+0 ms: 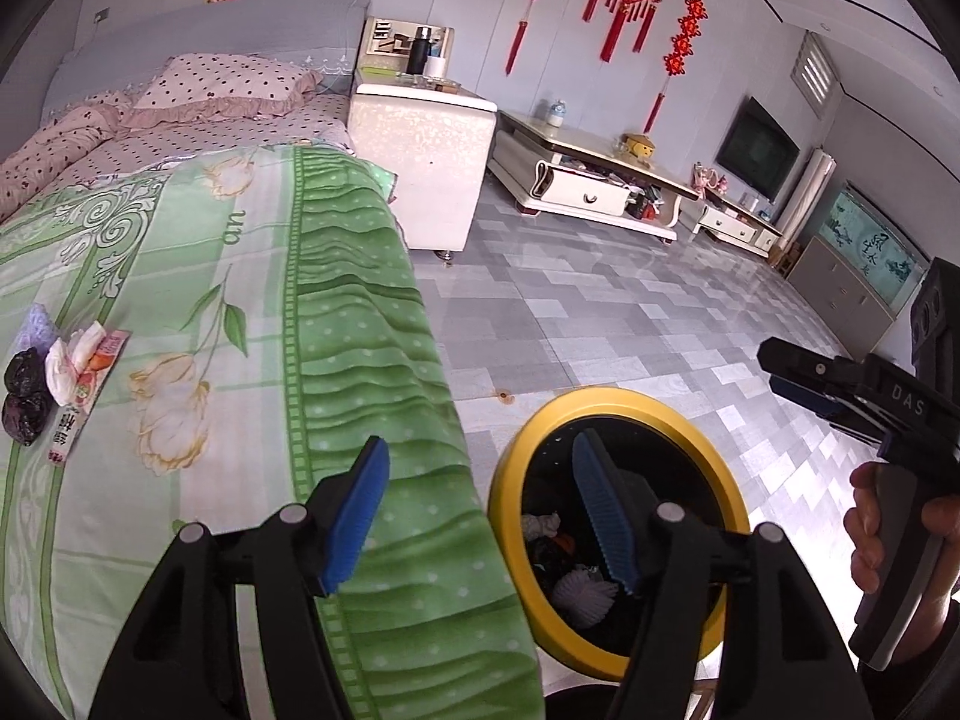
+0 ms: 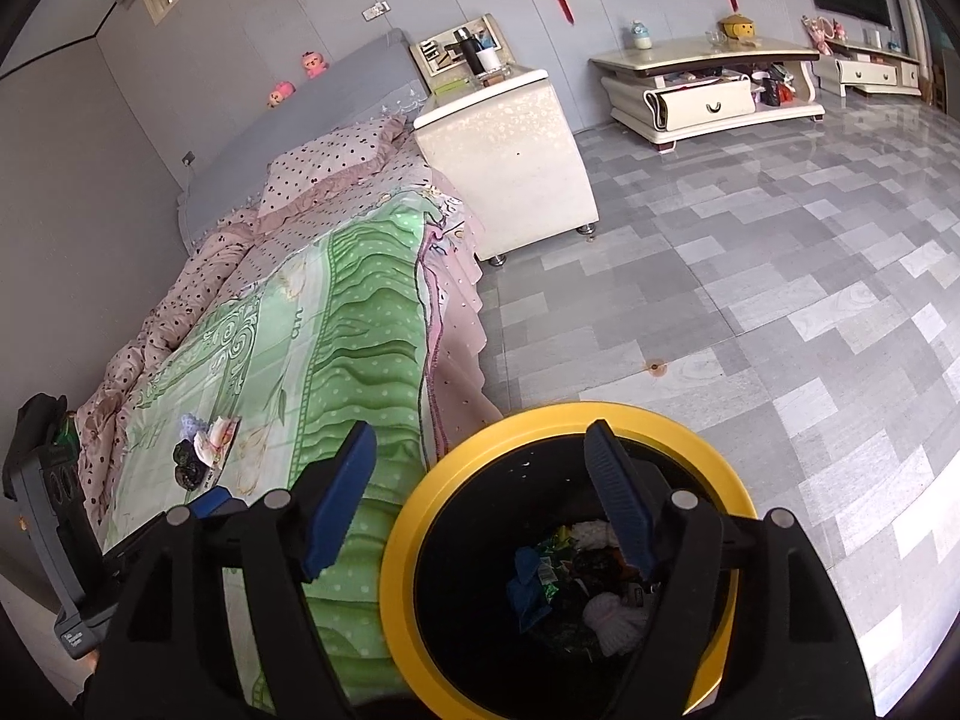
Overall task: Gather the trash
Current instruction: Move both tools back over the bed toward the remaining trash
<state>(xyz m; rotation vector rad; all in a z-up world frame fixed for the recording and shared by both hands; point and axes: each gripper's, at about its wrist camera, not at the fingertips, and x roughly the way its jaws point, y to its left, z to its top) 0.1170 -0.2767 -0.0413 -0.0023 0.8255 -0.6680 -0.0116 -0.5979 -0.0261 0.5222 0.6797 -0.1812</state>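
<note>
A yellow-rimmed trash bin (image 2: 414, 516) stands on the tiled floor (image 2: 750, 276) just beside the bed (image 2: 336, 324). Inside it lie a white crumpled wad (image 2: 612, 615), a blue scrap (image 2: 528, 588), green wrappers (image 2: 549, 570) and dark bits. More trash (image 1: 54, 384) sits in a small heap on the green blanket (image 1: 252, 276), at about nine o'clock in the left wrist view: two dark lumps, white tissue, a printed packet. The left gripper (image 1: 486, 516) tilts downward over the bed edge and bin rim, jaws spread, nothing between them. The right gripper (image 2: 486, 504) hangs above the bin, jaws spread and empty. A hand (image 1: 882, 528) grips the right tool's handle.
</note>
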